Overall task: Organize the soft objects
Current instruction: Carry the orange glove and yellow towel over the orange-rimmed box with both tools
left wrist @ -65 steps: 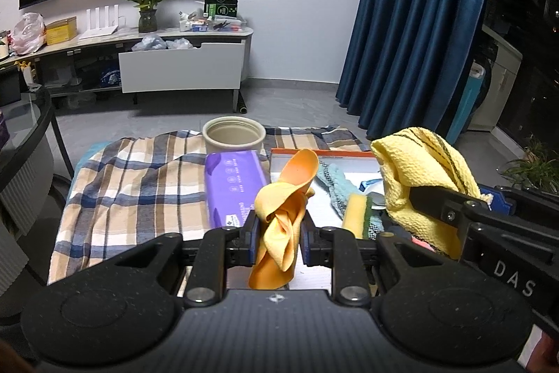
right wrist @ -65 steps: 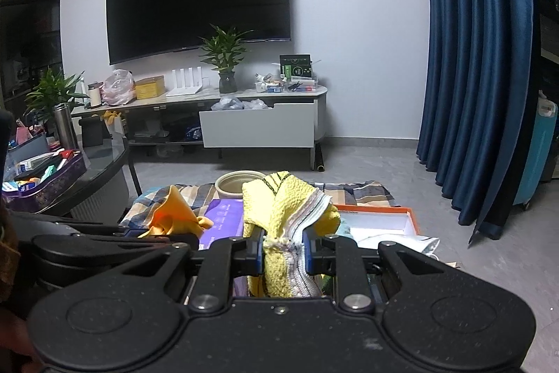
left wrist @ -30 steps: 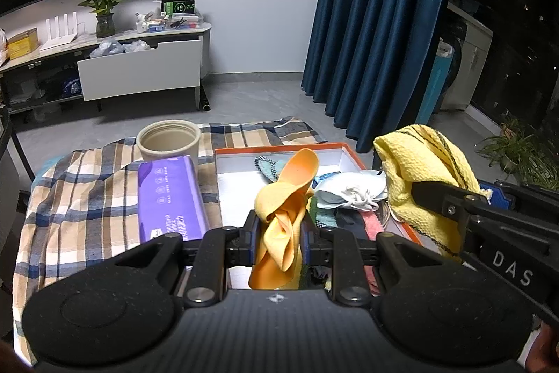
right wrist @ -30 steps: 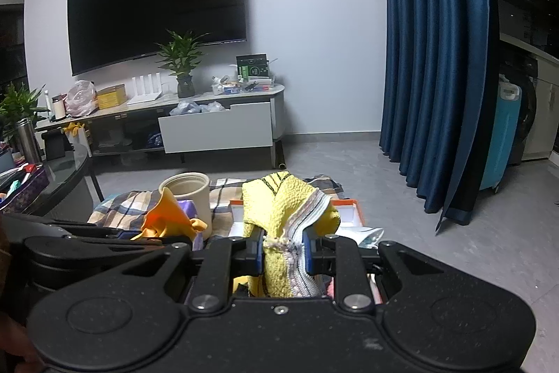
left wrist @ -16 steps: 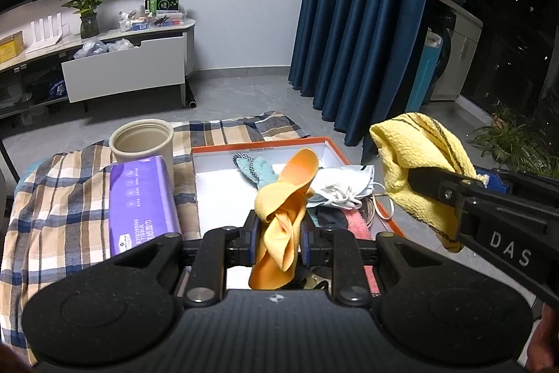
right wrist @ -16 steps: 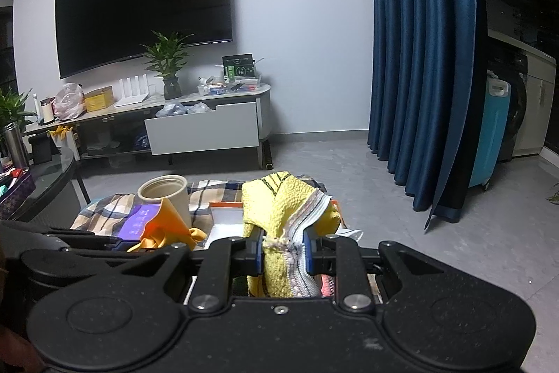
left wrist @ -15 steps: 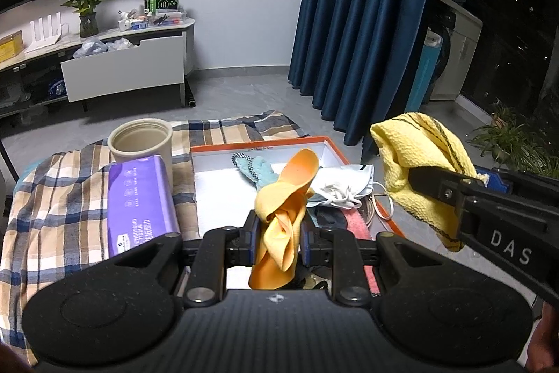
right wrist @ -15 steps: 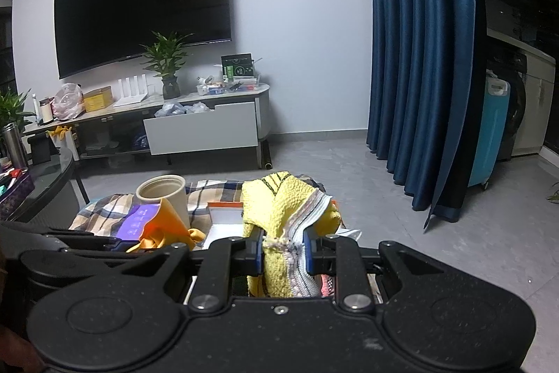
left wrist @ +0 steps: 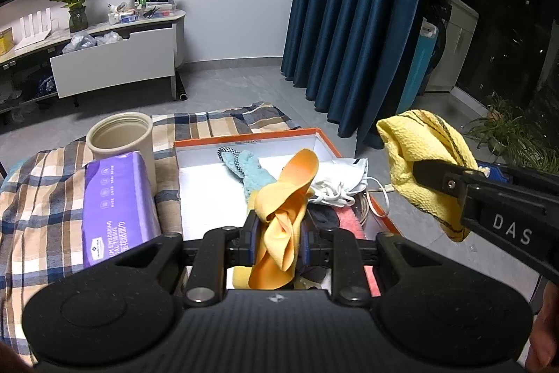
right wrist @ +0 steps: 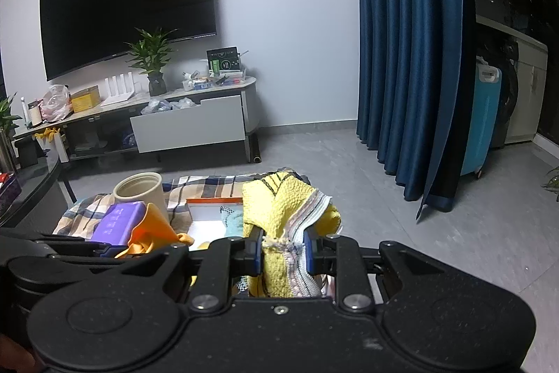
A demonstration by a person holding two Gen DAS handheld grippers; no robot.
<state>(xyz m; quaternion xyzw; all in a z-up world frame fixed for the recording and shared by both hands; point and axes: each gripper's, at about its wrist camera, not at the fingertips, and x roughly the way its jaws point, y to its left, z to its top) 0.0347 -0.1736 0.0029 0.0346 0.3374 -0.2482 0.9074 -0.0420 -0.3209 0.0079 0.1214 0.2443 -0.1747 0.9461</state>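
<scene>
A living room at night: a dark television on the wall, a low white cabinet with a potted plant, blue curtains down the right side, grey floor. In front, a checked blanket (left wrist: 45, 198) covers a low surface, and on it stand a beige pot (left wrist: 120, 142), a purple pack of tissues (left wrist: 117, 205) and an orange-rimmed box (left wrist: 244, 139) with a white inside.

The box already holds a light blue cloth (left wrist: 249, 172), a white face mask (left wrist: 344, 179), a cable and something pink.

The left gripper (left wrist: 279, 238) is clamped tight on an orange cloth (left wrist: 286, 198), which stands up between its fingers above the near end of the box. The right gripper (right wrist: 283, 250) pinches a yellow towel (right wrist: 279, 208) with dark stripes and a pale woven edge; seen from the left wrist, it hangs just right of the box, off its rim.

The step in hand looks like carrying both cloths to the box. Next, each gripper likely needs to come down over free white floor inside the rim before letting go, the right one first shifting inward so the towel does not drape over the edge.
</scene>
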